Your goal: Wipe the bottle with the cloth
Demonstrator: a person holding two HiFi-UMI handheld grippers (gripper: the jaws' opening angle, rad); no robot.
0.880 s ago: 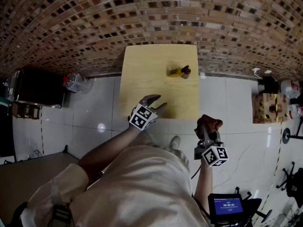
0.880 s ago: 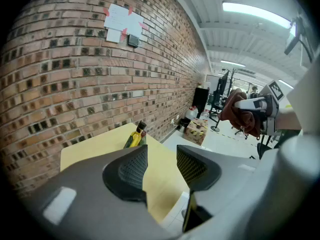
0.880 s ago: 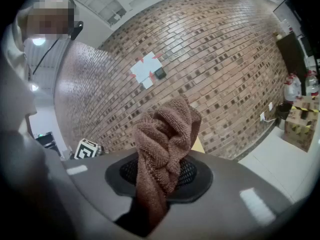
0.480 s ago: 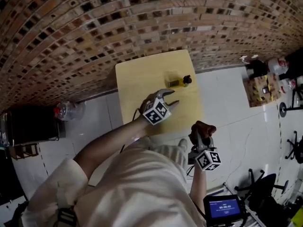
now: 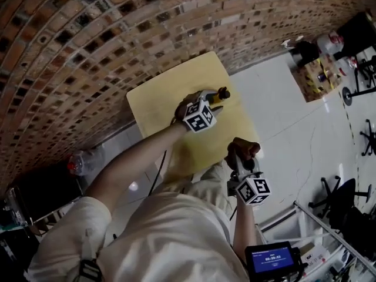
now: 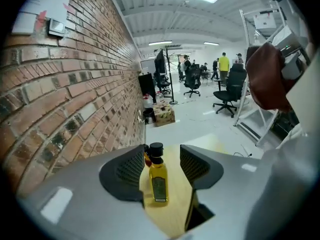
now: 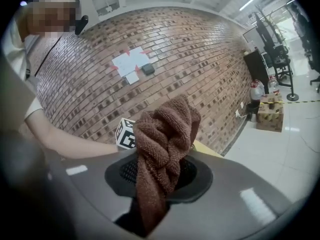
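Observation:
A small yellow bottle (image 5: 218, 97) with a black cap stands near the far edge of the yellow table (image 5: 158, 96). My left gripper (image 5: 210, 100) is right at the bottle. In the left gripper view the bottle (image 6: 158, 179) stands upright in the gap of the left gripper (image 6: 162, 160), which is open, with space on both sides and neither pad touching it. My right gripper (image 5: 243, 157) hangs off the table's near edge, shut on a bunched brown cloth (image 5: 244, 148). The right gripper view shows that cloth (image 7: 165, 149) rising out of the right gripper (image 7: 159, 178).
A brick wall (image 5: 88, 34) runs behind the table. On the white tiled floor lie a clear plastic bottle (image 5: 79, 161) at the left and a cardboard box (image 5: 314, 75) at the right. Office chairs (image 6: 227, 91) stand further off. A tablet (image 5: 271, 257) is by my right side.
My left gripper has moved forward over the table, from its near edge up to the bottle. The head view has swung round. The right gripper still holds the cloth beside the table.

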